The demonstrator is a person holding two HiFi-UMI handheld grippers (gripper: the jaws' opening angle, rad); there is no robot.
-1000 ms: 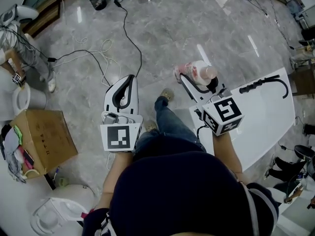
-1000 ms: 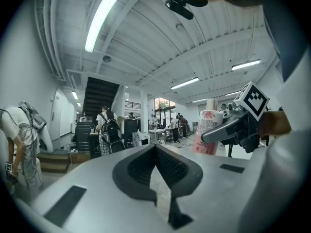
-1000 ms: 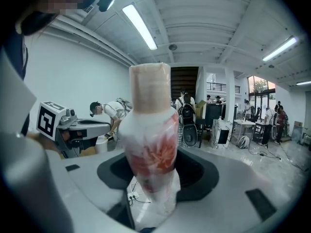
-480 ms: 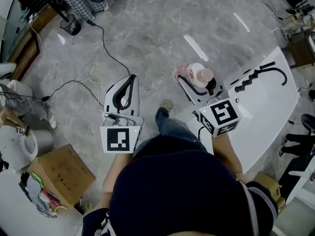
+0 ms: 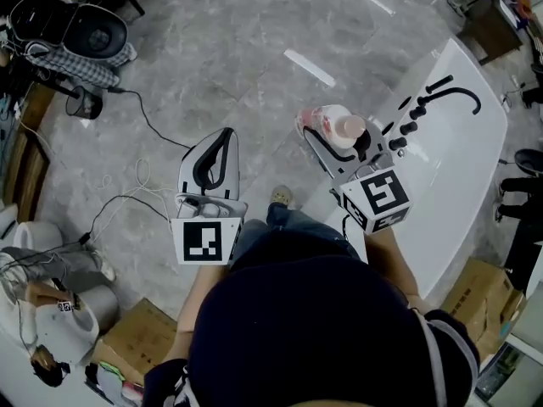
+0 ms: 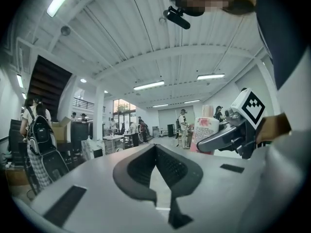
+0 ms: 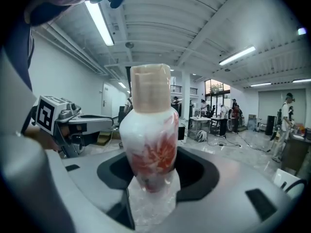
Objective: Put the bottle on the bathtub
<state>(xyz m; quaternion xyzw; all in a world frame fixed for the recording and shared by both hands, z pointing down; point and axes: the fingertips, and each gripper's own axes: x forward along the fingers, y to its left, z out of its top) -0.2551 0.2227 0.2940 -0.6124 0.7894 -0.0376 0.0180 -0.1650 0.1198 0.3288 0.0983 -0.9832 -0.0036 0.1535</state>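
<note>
Upright, the bottle [image 7: 148, 130] sits clamped in the right gripper [image 5: 329, 138] near the bathtub [image 5: 462, 155]; the left gripper [image 6: 155, 152] is closed, empty.

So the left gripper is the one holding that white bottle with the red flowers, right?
Not quite: it is the right gripper that holds the white bottle with the red flowers, its jaws closed on the bottle's lower body. The right gripper view shows this. The left gripper has its jaws together on nothing.

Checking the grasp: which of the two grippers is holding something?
The right gripper, shut on the white, red-flowered bottle; the left gripper is shut on nothing.
</note>
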